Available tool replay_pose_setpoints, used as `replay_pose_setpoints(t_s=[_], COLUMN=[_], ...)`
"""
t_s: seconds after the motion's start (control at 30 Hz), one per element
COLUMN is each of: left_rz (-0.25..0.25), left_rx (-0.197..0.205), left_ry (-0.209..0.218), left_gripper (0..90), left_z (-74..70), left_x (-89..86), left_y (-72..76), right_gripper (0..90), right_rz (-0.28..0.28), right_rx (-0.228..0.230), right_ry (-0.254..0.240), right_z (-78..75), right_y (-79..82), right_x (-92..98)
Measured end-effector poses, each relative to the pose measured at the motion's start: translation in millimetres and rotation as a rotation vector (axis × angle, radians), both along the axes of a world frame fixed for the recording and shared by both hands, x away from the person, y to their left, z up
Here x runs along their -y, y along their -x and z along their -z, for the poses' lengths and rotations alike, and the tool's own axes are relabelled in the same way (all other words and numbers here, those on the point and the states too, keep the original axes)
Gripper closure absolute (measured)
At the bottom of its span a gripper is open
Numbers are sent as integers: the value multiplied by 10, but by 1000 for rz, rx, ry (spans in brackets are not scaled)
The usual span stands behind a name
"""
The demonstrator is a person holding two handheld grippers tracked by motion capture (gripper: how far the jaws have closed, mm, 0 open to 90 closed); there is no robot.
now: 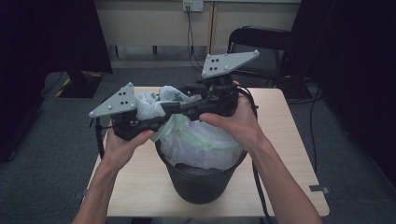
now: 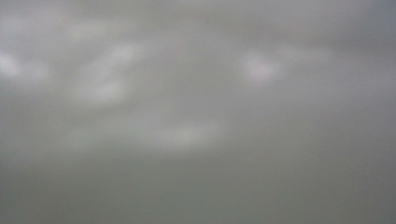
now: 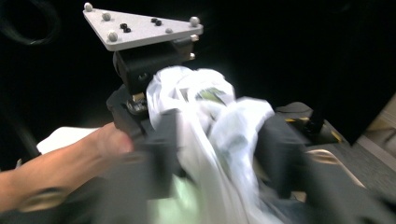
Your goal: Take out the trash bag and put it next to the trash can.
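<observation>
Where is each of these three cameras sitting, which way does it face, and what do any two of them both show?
High view: above the person's side, looking forward and down at the table, the black bin and its plastic bag; both forearms, left gripper and right gripper show.
Left gripper view: pressed close to something pale, all blur.
Right gripper view: along its own jaws, bag bunched between them; left gripper's grey plate and hand beyond.
Shared: high and right gripper views both show bag and left gripper.

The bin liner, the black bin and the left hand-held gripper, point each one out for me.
bin liner (image 1: 201,142): high view, bulging translucent side above the rim.
black bin (image 1: 198,184): high view, front of its outer wall.
left hand-held gripper (image 1: 161,116): high view, its jaw end against the bunched plastic.
</observation>
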State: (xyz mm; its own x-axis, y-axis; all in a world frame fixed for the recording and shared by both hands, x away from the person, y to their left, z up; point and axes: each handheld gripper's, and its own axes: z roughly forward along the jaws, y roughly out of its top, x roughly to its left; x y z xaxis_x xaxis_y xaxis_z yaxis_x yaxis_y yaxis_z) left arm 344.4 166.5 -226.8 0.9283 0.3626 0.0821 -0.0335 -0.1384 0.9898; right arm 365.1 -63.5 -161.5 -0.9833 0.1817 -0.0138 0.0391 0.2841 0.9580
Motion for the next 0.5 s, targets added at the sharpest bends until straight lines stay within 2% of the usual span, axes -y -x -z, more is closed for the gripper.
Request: replay_pose_setpoints(t_s=[0.03,0.07,0.17,0.23,0.3,0.43,0.47,0.5], left_rz=[-4,-10,-20,-22,-29,-28,-25,-1], left_rx=[-3,-1,0,2,12,12,10,4], left_ry=[6,17,53,63,67,96,100,111], left_gripper=[846,846,852,853,854,854,854,850], left_z=[-2,-8,-60,-76,-111,-155,-159,-148], left_x=[-31,-61,-190,-218,-268,-360,-371,-364], left_y=[-9,-15,-4,6,28,43,41,25], right_gripper=[412,412,296,288,260,237,356,524], right_rz=[15,15,65,76,132,150,161,135], right_rx=[-7,-7,5,16,39,39,40,44], right_ry=[-2,-2,2,5,30,47,67,76], right_z=[-6,-6,-32,-32,3,92,160,191], right_y=[10,10,59,69,74,42,25,18], right_x=[23,23,161,201,331,445,479,486])
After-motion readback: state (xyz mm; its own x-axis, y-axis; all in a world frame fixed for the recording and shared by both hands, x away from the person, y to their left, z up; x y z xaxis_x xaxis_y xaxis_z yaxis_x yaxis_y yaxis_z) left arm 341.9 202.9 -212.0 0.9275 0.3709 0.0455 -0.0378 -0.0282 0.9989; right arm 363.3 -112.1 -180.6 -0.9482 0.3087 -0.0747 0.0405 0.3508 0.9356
